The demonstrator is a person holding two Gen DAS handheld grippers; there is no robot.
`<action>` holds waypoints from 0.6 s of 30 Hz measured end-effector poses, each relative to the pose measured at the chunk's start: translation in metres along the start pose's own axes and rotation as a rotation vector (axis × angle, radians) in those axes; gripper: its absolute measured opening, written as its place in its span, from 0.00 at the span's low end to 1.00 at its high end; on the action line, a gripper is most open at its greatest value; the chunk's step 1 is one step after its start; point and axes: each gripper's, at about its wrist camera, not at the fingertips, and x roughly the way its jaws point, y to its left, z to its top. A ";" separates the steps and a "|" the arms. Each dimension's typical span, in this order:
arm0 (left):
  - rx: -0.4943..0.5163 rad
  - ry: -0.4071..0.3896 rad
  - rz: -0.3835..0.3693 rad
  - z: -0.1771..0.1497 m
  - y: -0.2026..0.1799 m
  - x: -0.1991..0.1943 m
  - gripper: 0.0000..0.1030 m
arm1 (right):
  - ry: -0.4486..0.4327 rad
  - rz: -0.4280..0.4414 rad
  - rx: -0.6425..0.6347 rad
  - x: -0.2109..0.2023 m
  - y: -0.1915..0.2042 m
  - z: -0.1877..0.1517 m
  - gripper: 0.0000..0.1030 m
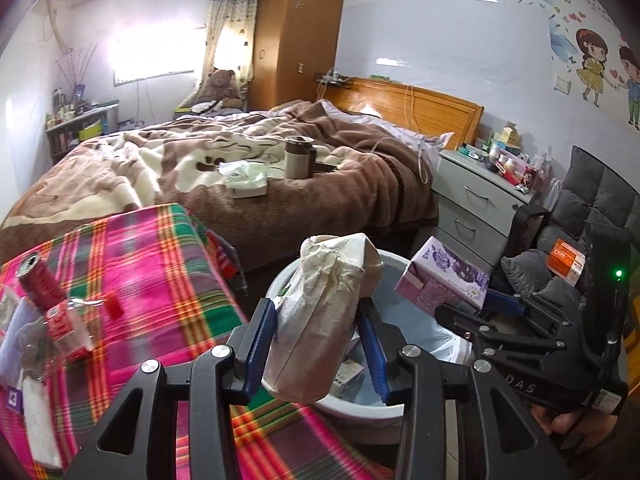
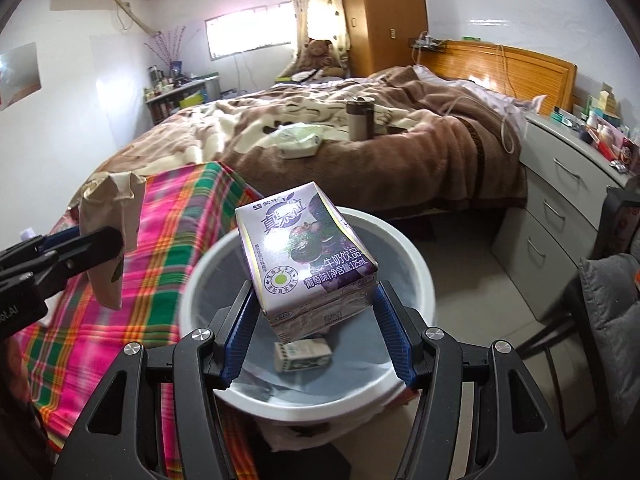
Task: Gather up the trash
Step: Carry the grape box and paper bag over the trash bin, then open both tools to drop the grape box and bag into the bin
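Standing by the bin: the landmark is the white trash bin [image 2: 416, 264], lined with a grey bag, on the floor with both grippers held over it
Bed: behind the bin, the bed [image 1: 248, 168] carries a rumpled brown and cream blanket; a brown lidded cup [image 1: 298, 158] stands upright on it, just beside a soft pack of tissues [image 1: 244, 180]
Table: left of the bin and touching its rim in the left wrist view, the table with the pink, green and red plaid cloth [image 1: 160, 280]
Drawers: right of the bin and further back, a grey chest of drawers [image 1: 476, 196] with small boxes and jars on top
Left gripper: the left gripper [image 1: 318, 344] has its blue pads pressed on both sides of a crumpled beige carton [image 1: 320, 308], jaws partly closed to the carton's width; the carton hangs over the bin's left edge, its folded top tilted away from the camera
Right gripper: the right gripper [image 2: 316, 320] grips a purple milk drink carton [image 2: 304, 256], pads against its lower end, jaws set about as wide as the carton; it is held straight above the bin's opening, tilted
Inside the bin: a small green and white carton [image 2: 302, 356] lies on its side on the liner
On the table, left of the bin: a red can [image 1: 38, 280] leaning, and a clear plastic bottle [image 1: 76, 320] with a red label lying on its side
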 end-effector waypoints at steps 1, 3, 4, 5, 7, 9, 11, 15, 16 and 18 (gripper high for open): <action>0.003 0.004 -0.005 0.001 -0.003 0.004 0.42 | 0.008 -0.004 0.004 0.003 -0.003 0.000 0.58; 0.007 0.016 -0.014 0.001 -0.007 0.011 0.42 | 0.023 -0.010 0.005 0.005 -0.008 0.000 0.58; 0.013 0.024 -0.024 0.001 -0.010 0.014 0.43 | 0.031 -0.019 0.009 0.008 -0.011 -0.001 0.58; 0.019 0.029 -0.029 0.001 -0.013 0.018 0.43 | 0.034 -0.021 0.010 0.006 -0.013 -0.003 0.58; 0.015 0.034 -0.033 0.001 -0.015 0.024 0.44 | 0.047 -0.024 0.016 0.009 -0.018 -0.003 0.58; -0.003 0.043 -0.046 0.002 -0.014 0.032 0.44 | 0.058 -0.034 0.016 0.012 -0.021 -0.004 0.58; -0.020 0.058 -0.056 0.002 -0.012 0.039 0.46 | 0.074 -0.038 0.019 0.017 -0.024 -0.003 0.58; -0.022 0.072 -0.058 0.001 -0.011 0.046 0.49 | 0.093 -0.048 0.014 0.021 -0.024 -0.005 0.58; -0.020 0.070 -0.064 0.001 -0.011 0.045 0.52 | 0.093 -0.057 0.013 0.021 -0.024 -0.005 0.58; -0.023 0.065 -0.066 0.001 -0.009 0.044 0.59 | 0.095 -0.066 0.015 0.021 -0.024 -0.004 0.66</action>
